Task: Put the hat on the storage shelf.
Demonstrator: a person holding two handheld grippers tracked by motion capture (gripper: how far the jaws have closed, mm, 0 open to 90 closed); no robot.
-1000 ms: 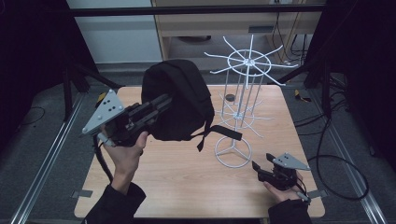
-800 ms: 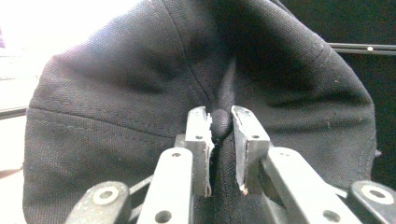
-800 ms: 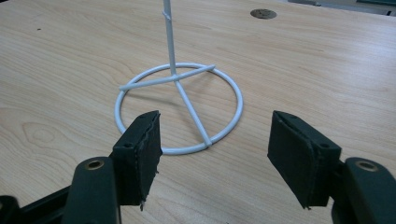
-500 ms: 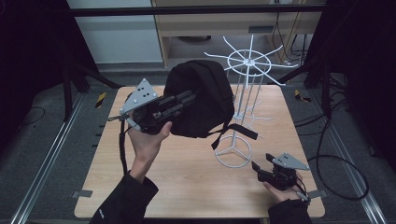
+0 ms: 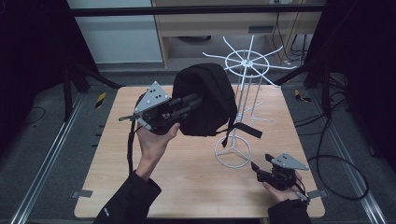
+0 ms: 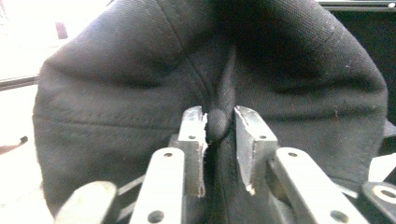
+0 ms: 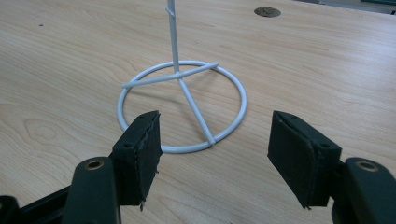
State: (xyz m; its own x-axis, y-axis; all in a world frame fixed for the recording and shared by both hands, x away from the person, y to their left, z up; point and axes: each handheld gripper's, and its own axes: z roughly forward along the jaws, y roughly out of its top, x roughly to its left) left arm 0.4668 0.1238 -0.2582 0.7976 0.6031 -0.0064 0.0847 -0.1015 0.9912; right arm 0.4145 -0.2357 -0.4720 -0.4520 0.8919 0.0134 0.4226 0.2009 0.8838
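A black backpack (image 5: pixel 205 100) hangs in the air above the table, held up beside the white wire rack (image 5: pixel 247 79). My left gripper (image 5: pixel 198 99) is shut on a fold or loop at the top of the backpack (image 6: pixel 219 122); its pads (image 6: pixel 194 130) pinch the fabric. A strap (image 5: pixel 243 129) dangles toward the rack's round base (image 5: pixel 233 151). My right gripper (image 5: pixel 257 167) rests low at the table's front right, open, with its jaws pointing at the rack's base ring (image 7: pixel 182 105) and nothing between its fingers (image 7: pixel 144 149).
The wooden table (image 5: pixel 154 186) is bare at front centre. The rack's arms (image 5: pixel 219 57) spread out at the top, right next to the backpack. A cable (image 5: pixel 336 154) trails off the table's right side. A cabinet (image 5: pixel 224 21) stands behind the table.
My left gripper has carried the backpack up and to the right, closer to the rack's top. The right gripper has not moved.
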